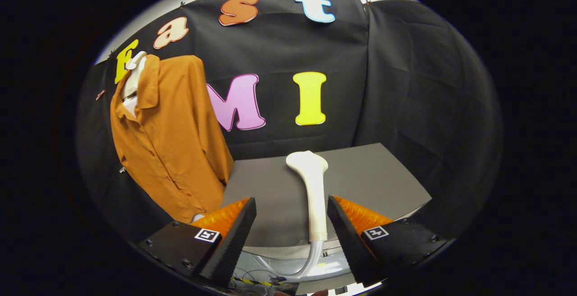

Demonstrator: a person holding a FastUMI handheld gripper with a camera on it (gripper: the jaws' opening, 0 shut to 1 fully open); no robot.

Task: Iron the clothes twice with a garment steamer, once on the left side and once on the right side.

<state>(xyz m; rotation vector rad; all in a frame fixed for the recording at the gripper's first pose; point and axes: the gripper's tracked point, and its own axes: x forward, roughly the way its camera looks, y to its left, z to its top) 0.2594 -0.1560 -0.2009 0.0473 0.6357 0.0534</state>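
An orange-brown button shirt (pixel 169 138) hangs on a white mannequin form (pixel 134 77) to the left of the table, well beyond the left finger. A white garment steamer head (pixel 313 188) lies on the grey table (pixel 374 174), its handle pointing back toward me and its hose (pixel 311 262) curling down off the near edge. The gripper (pixel 292 228) is open, its fingers spread wide. The steamer handle lies between them, close to the right finger, and neither finger presses on it.
Black cloth walls close the booth behind and to the right of the table. Cables and a pale base unit (pixel 288 271) sit below the table's near edge, under the fingers.
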